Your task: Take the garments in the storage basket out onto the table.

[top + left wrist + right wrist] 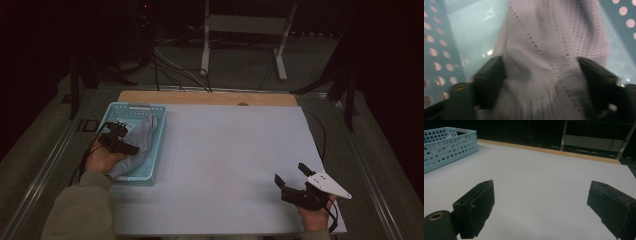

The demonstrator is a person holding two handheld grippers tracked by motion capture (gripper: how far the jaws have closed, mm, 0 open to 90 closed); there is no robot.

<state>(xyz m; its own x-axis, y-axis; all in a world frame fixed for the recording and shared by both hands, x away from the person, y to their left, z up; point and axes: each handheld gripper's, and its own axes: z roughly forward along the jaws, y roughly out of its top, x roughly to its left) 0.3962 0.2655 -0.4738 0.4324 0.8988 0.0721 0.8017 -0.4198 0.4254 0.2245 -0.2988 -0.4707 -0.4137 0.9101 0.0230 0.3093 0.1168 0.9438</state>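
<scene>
1. Where the high view is read from its left side, the left gripper sits inside a light-blue perforated basket near the counter's left edge, with the person's left hand behind it.
2. A pale lilac knitted garment, perhaps a sock or a sleeve, lies lengthwise in the basket, one end draped toward the near rim.
3. In the left gripper view the knit runs up between the two black jaws, which stand partly open on either side of a bunched fold; the fabric touches both inner faces, but whether they are pinching it firmly cannot be told through the blur.
4. Judged step: taking hold of the garment in order to lift it out of the basket. The next move calls for closing fully on the gathered fold, then rising straight enough for the trailing cloth to clear the basket wall.
5. The middle of the counter is a bare white sheet.
6. At the right, the right gripper hovers low over the counter's near right corner, jaws spread wide and holding nothing; the right gripper view shows bare counter between them and the basket well apart.
</scene>
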